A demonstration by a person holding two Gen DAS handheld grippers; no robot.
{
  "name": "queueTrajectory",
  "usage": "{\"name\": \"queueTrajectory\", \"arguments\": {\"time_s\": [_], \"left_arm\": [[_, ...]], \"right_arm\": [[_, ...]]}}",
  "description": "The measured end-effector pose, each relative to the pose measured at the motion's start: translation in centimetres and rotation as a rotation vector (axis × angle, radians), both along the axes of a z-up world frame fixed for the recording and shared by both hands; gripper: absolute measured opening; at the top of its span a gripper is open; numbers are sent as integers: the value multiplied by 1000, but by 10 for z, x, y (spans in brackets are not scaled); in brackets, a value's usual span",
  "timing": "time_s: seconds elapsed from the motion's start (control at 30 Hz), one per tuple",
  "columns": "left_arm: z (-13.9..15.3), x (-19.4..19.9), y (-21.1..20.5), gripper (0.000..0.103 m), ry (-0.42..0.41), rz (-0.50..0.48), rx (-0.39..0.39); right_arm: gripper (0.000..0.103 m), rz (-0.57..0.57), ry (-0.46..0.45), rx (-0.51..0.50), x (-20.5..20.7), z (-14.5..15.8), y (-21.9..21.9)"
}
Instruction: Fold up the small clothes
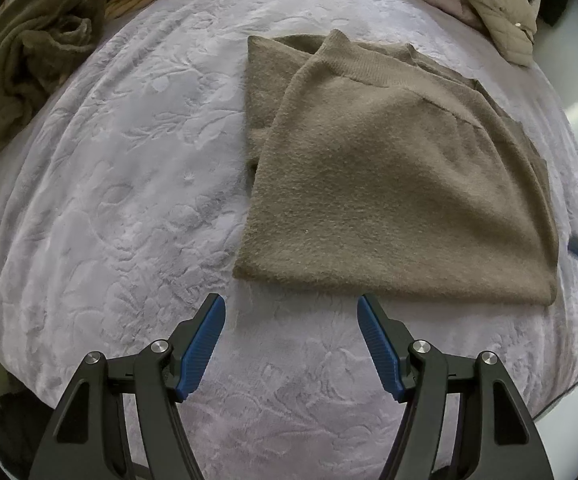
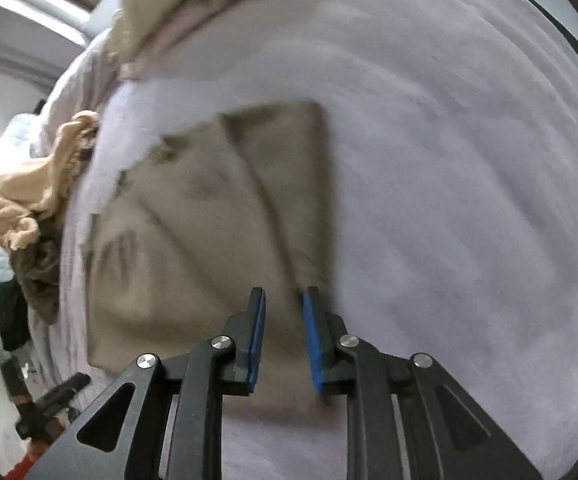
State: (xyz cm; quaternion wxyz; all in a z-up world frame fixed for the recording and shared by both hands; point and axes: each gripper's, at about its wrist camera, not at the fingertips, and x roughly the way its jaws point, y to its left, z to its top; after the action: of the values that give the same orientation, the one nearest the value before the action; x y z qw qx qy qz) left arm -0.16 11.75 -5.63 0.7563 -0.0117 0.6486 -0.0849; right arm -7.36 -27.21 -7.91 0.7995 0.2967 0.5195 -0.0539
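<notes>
With the left tongs [image 1: 291, 306] hanging wide and empty, the right tongs [image 2: 284, 300], narrowly parted, are best closing squarely over the folded taupe knit garment's [image 1: 401, 184] edge on the lilac embossed bed [image 1: 121, 184].

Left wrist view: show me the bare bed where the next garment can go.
Bare blanket lies left of the folded brown sweater, bordered by the olive clothes pile at far left. A strip is also free between the sweater and the open left gripper. The far edge is crowded with the beige jacket.
</notes>
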Motion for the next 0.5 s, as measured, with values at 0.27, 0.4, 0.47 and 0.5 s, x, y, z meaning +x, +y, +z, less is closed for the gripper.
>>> {"name": "queueTrajectory", "arguments": {"time_s": [0.27, 0.4, 0.47, 0.5], "left_arm": [[5, -3, -17, 70, -25, -14, 12], [-3, -5, -29, 70, -9, -5, 9], [-5, -7, -33, 70, -2, 2, 2], [-6, -7, -34, 70, -1, 7, -4]], "right_arm": [[28, 29, -17, -48, 111, -18, 6], [6, 87, 16, -50, 141, -27, 10], [6, 100, -10, -82, 142, -19, 10], [6, 90, -11, -121, 142, -17, 9]]}}
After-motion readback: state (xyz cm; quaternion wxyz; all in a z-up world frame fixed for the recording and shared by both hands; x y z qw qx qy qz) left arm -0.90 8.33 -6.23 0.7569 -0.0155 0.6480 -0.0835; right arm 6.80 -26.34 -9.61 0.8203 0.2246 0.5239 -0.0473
